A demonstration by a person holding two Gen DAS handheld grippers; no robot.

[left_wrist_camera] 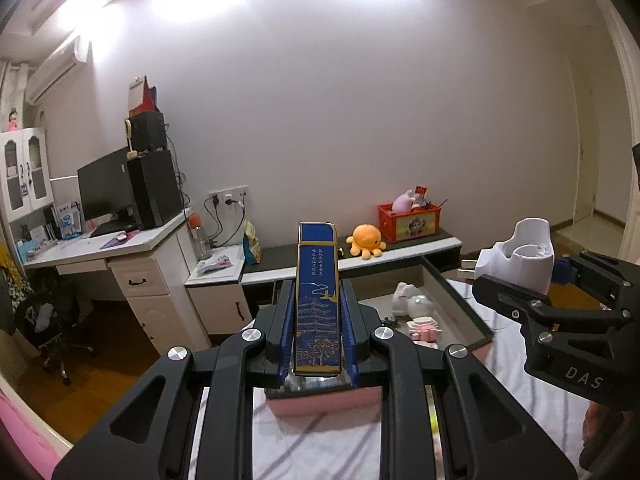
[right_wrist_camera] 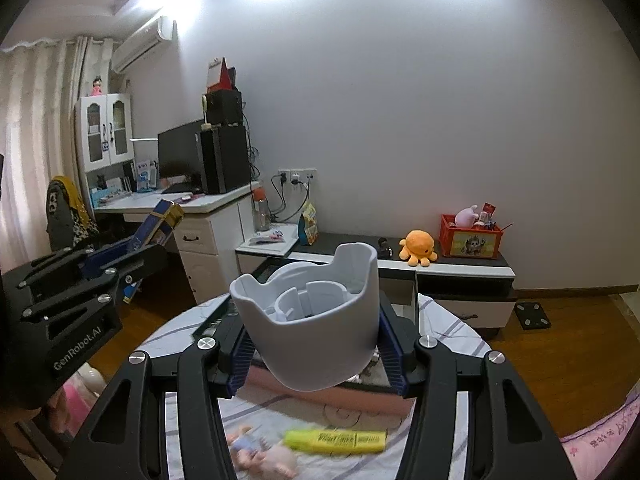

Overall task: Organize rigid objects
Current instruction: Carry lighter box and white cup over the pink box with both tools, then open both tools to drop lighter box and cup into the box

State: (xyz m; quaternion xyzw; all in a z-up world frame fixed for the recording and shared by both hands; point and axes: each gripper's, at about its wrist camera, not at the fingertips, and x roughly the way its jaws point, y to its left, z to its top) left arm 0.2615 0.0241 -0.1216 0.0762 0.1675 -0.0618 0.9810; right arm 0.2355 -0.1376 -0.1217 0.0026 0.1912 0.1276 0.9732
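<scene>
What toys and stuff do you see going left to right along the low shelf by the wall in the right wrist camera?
Snack bag → orange octopus plush → red crate full of toys.

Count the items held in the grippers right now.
2. A blue box is clamped upright in the left gripper; a white plastic holder sits between the right gripper pads. Nothing else looks held.

Navy blue box with gold trim and a gold pagoda drawing, pale grey plastic cup holder thing, neon yellow highlighter, orange octopus plush, red crate, white bedsheet with purple stripes.
</scene>
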